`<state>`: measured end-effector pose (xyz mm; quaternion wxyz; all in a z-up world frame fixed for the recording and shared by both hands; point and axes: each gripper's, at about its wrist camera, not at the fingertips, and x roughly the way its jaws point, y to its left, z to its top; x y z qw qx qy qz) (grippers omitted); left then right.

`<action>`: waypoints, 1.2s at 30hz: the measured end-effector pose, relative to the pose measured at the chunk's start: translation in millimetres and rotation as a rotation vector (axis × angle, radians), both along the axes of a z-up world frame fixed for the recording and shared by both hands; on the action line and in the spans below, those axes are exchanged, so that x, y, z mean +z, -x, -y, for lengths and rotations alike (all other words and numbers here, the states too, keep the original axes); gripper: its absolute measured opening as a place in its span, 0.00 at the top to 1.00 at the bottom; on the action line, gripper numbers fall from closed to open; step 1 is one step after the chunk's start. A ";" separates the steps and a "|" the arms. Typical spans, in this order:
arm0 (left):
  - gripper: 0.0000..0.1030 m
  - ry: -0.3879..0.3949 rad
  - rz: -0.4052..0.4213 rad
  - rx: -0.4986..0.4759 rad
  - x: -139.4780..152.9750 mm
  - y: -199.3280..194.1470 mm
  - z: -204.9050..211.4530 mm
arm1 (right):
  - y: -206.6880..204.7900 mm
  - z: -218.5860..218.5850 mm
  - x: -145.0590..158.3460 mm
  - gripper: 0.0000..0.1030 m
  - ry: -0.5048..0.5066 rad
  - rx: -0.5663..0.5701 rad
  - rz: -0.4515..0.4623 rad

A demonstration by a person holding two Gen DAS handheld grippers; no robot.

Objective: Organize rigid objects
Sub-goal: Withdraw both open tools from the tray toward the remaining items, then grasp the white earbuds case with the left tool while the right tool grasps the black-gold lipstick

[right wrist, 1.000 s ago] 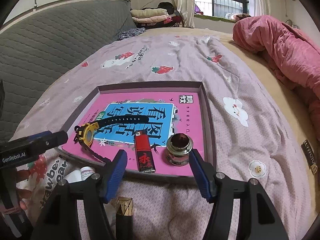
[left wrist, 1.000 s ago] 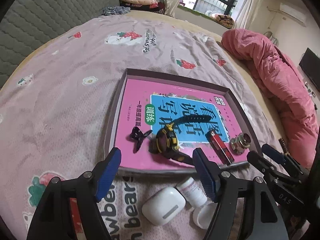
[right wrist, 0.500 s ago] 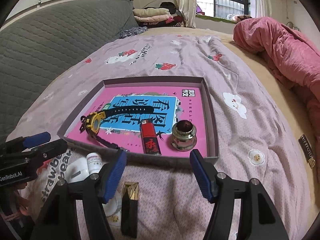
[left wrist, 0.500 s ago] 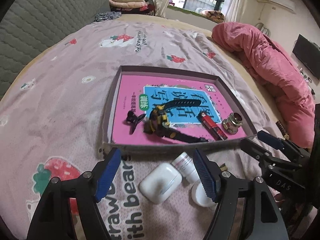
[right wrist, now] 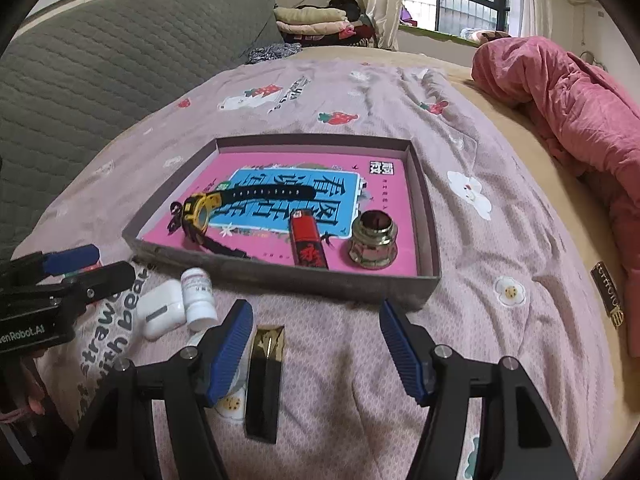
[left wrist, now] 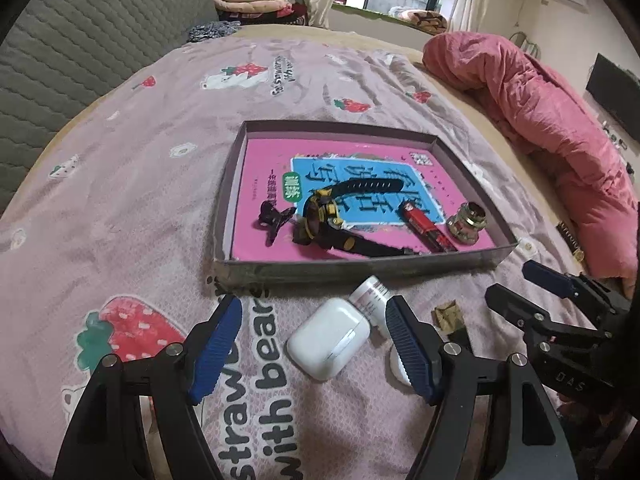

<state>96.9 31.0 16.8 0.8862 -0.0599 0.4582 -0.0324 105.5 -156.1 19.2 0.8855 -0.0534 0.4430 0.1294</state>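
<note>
Backing off from the tray (left wrist: 360, 268), both tools, left tool (left wrist: 314, 338) and right tool (right wrist: 316, 346), now hover spread and empty over the bed's leftovers. Four items sit boxed: watch (left wrist: 320, 216), clip (left wrist: 274, 220), lighter (right wrist: 306, 242), brass fitting (right wrist: 374, 242). Three clearly wait outside: earbud case (left wrist: 328, 338), pill bottle (right wrist: 198, 292), black-gold tube (right wrist: 266, 372).

A shallow grey cardboard tray (left wrist: 360, 268) lined with a pink book lay on the bed. Inside it were a black hair claw (left wrist: 274, 218) at left, a yellow-and-black wristwatch (left wrist: 320, 218), a red lighter (left wrist: 426, 226) and a brass metal fitting (left wrist: 467, 222) upright at right. Near the tray, on the bedspread, lay a white earbud case (left wrist: 328, 338), a white pill bottle (left wrist: 370, 300) on its side touching it, and a black-and-gold lipstick tube (right wrist: 265, 380).
</note>
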 end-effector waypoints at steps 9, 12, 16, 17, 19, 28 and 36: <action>0.27 -0.001 -0.032 -0.025 -7.1 10.5 3.9 | 18.9 -1.1 -7.9 0.36 0.015 0.013 -0.038; 0.27 -0.008 -0.038 -0.023 -8.2 11.4 2.6 | 25.4 -0.9 -11.4 0.36 0.022 0.021 -0.051; 0.27 -0.010 -0.051 -0.026 -9.8 13.8 2.1 | 34.8 -4.1 -14.8 0.36 0.039 0.041 -0.061; 0.27 -0.014 -0.053 -0.028 -10.4 15.0 2.5 | 37.2 -5.0 -15.7 0.36 0.042 0.047 -0.063; 0.27 -0.018 -0.062 -0.036 -12.3 17.6 4.0 | 40.3 -6.3 -16.4 0.36 0.046 0.053 -0.067; 0.27 -0.044 -0.087 -0.058 -20.2 23.5 7.1 | 46.0 -12.5 -20.5 0.36 0.050 0.071 -0.083; 0.27 -0.057 -0.124 -0.069 -33.1 17.6 9.0 | 45.7 -14.4 -30.2 0.36 0.054 0.079 -0.107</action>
